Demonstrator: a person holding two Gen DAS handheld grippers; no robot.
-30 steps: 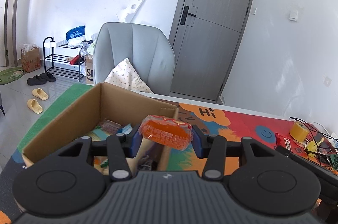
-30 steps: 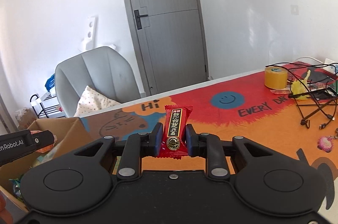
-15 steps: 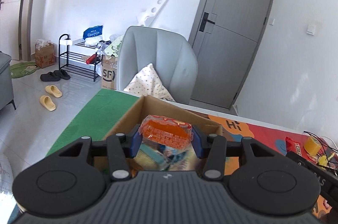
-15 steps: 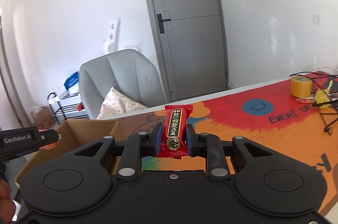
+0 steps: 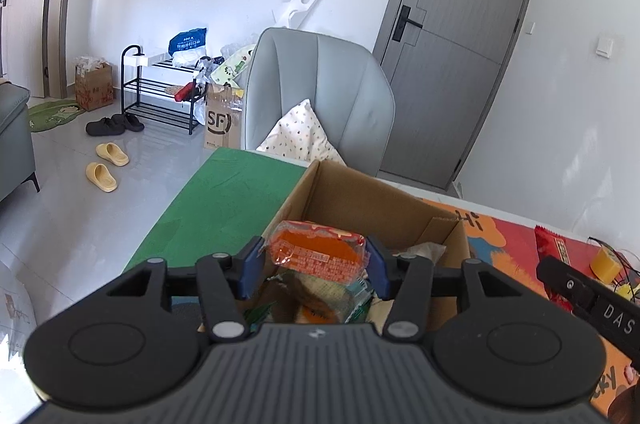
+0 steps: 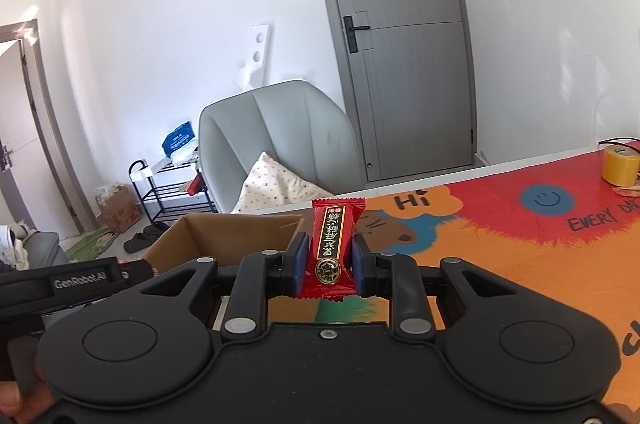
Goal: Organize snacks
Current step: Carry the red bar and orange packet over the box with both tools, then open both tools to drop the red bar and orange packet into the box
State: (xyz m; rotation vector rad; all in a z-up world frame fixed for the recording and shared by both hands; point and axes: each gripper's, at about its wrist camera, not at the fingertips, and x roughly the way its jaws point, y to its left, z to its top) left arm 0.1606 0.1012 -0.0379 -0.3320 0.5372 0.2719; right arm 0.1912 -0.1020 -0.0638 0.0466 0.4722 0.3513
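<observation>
An orange snack packet [image 5: 316, 250] hangs between the blue pads of my left gripper [image 5: 316, 266], right above the open cardboard box [image 5: 360, 192]. The jaws are opening, and the pads still touch the packet's ends. Several wrapped snacks [image 5: 336, 296] lie in the box below. My right gripper [image 6: 330, 260] is shut on an upright red snack bar [image 6: 334, 224], just to the right of the box [image 6: 224, 236]. In the left wrist view the red bar [image 5: 554, 252] shows at the right edge.
The box sits on a colourful table mat [image 6: 500, 244] with a green part [image 5: 224, 208] to its left. A yellow tape roll [image 6: 620, 164] stands at the far right. Behind the table are a grey chair [image 5: 316, 96] and a grey door [image 6: 400, 44].
Both grippers have moved left: the left one now hangs over the box's inside, the right one has come close beside the box. The left pads stand slightly wider around the orange packet.
</observation>
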